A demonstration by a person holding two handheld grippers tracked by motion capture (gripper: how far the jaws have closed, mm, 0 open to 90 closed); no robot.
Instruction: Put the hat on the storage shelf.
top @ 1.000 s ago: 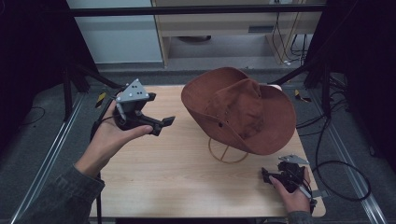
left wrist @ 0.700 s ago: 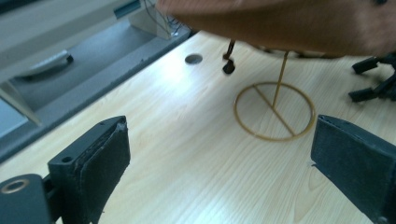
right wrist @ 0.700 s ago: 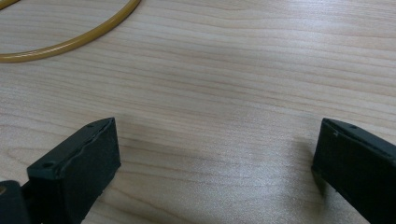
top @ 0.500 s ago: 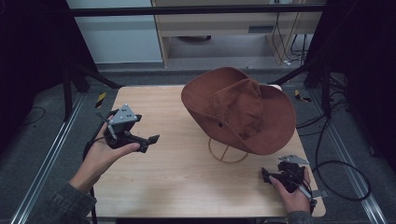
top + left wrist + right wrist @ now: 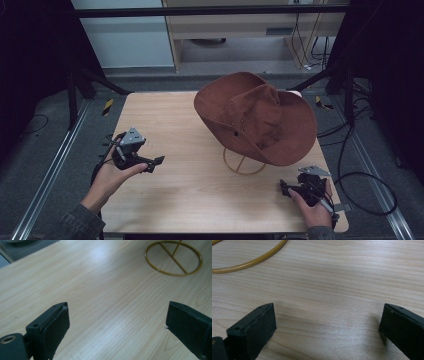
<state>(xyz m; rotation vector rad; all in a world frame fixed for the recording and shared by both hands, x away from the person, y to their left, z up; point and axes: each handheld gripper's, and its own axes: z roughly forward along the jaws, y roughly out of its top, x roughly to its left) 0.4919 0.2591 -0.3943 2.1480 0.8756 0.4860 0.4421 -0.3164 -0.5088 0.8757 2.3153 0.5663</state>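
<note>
My L gripper (image 5: 159,161) & R gripper (image 5: 283,187) both wide, empty, flanking hat (image 5: 255,117) on stand (image 5: 244,161), prob done w/ it.

we see a rust-brown hat (image 5: 257,117) with a darker crown near the far right corner of a pale, fine-grained wooden tabletop (image 5: 190,185). beneath the hat sits a mustard-yellow wire stand (image 5: 244,161). the left gripper (image 5: 156,161), at the left edge, is black with a grey plate; the right gripper (image 5: 285,188), near the right corner, is black too.
</note>
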